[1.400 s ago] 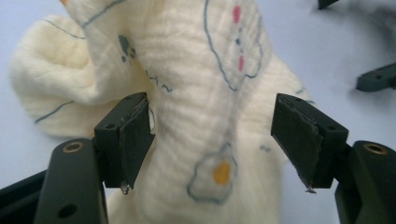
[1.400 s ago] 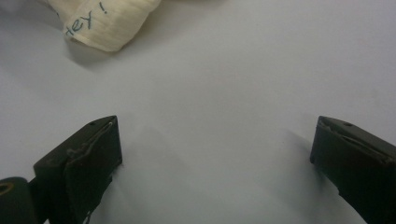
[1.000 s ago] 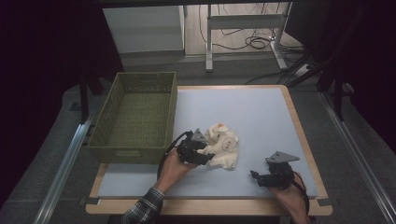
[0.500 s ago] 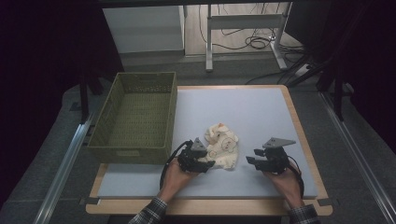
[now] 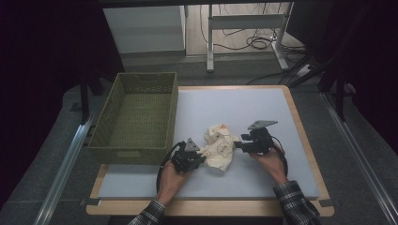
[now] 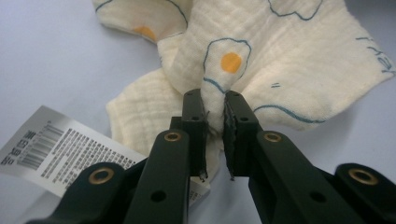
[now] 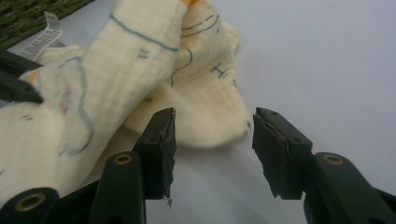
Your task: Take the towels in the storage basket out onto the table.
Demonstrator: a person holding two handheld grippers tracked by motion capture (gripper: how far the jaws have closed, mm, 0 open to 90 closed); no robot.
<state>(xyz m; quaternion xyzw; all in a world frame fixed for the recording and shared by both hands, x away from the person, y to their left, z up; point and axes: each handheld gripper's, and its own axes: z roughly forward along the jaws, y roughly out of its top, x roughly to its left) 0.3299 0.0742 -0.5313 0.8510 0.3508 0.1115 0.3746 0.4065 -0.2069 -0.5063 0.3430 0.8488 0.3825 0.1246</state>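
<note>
my left tongs [image 6: 215,100] have just been closing and now pinch a fold of the cream cloth [image 5: 219,147] between the pads, right beside one of its orange-centred, blue-outlined marks. the cloth lies crumpled on the pale counter [image 5: 263,108], near its front edge and just to the right of the green woven basket [image 5: 136,117]. a white printed label [image 6: 56,149] on the cloth lies flat beside my left tongs. my right tongs [image 7: 212,123] stand partly open with nothing between the pads; they point at the cloth's right edge from just beside it, the bare counter showing in the gap. both my hands rest low over the counter, one at each side of the cloth.
</note>
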